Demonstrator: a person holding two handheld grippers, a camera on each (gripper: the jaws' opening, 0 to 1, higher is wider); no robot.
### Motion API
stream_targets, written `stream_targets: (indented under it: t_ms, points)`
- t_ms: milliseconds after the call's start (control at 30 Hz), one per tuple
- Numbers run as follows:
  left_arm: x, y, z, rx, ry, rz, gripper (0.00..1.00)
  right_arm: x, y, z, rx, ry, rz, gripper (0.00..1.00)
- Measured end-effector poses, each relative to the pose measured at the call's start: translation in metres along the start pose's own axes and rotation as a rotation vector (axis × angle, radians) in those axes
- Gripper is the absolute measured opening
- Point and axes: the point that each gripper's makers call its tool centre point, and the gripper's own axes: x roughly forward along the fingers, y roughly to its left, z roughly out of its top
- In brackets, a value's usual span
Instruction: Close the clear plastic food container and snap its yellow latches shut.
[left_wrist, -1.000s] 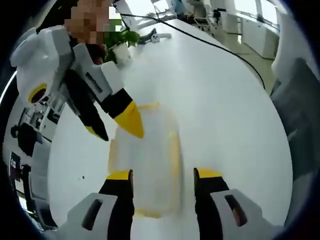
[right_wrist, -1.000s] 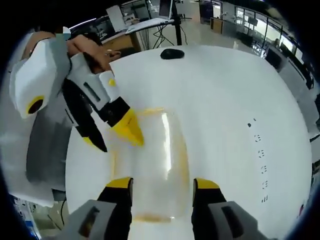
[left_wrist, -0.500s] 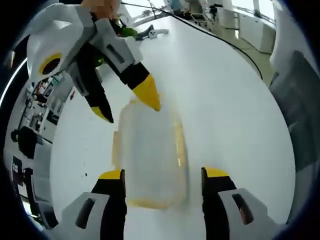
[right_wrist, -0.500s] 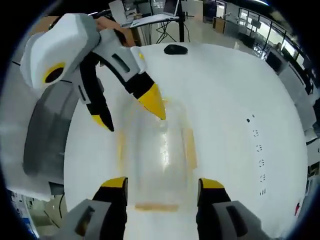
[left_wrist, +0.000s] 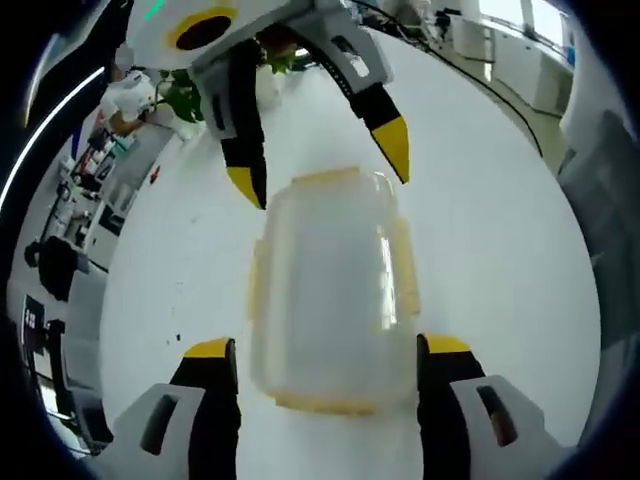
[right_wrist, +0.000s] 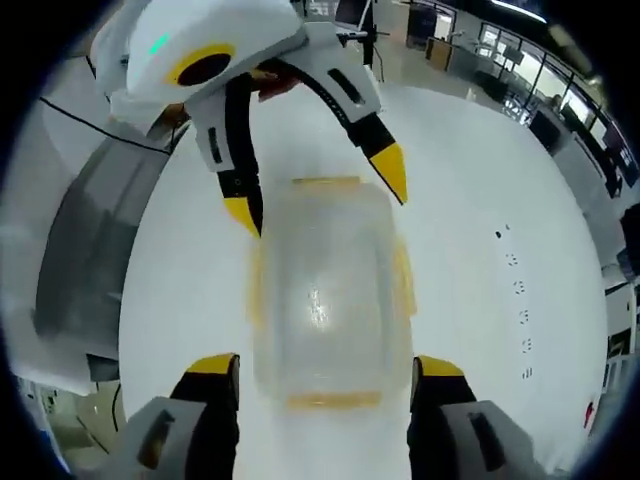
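The clear plastic food container (left_wrist: 330, 290) lies flat on the white tabletop (left_wrist: 480, 230) in the middle of the frame in the left gripper view, its lid seemingly already seated, with yellow latches (left_wrist: 405, 275) showing along its edges. The left hand-held gripper (left_wrist: 325, 355) rises from the bottom of that view with its jaws spread wide, one either side of the container's near end, gripping nothing; whether the tips touch the walls cannot be told. The right hand-held gripper (left_wrist: 320, 170) reaches in from the top of the frame, its yellow-tipped jaws also wide apart and straddling the far end. The right gripper view gives the mirror arrangement: the container (right_wrist: 325, 300) at centre, the right hand-held gripper (right_wrist: 325, 365) below, the left hand-held gripper (right_wrist: 320, 195) above. Bracketing both ends this way likely steadies the box so that a latch can be pressed without it sliding; the latches appear unsnapped, though blur makes that uncertain.
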Motion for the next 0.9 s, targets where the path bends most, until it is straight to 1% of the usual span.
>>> stream_targets:
  t_ms: [167,367,500,633,900]
  points:
    - [0.006,-0.001,-0.002,0.005,0.009,-0.03,0.73,0.004,-0.003,0.0,0.009,-0.016,-0.03,0.68]
    - [0.011,-0.002,-0.004,-0.011,0.016,-0.054,0.76,0.01,-0.005,0.0,0.01,-0.018,-0.045,0.7]
    - [0.014,-0.007,-0.005,-0.011,0.023,-0.077,0.74,0.013,-0.006,0.0,-0.022,-0.009,-0.066,0.7]
    - [0.016,-0.008,-0.007,0.003,0.032,-0.08,0.75,0.013,-0.005,0.001,-0.012,-0.017,-0.061,0.7]
    - [0.015,-0.01,-0.009,0.003,0.041,-0.083,0.75,0.014,-0.003,0.003,-0.008,-0.027,-0.052,0.69]
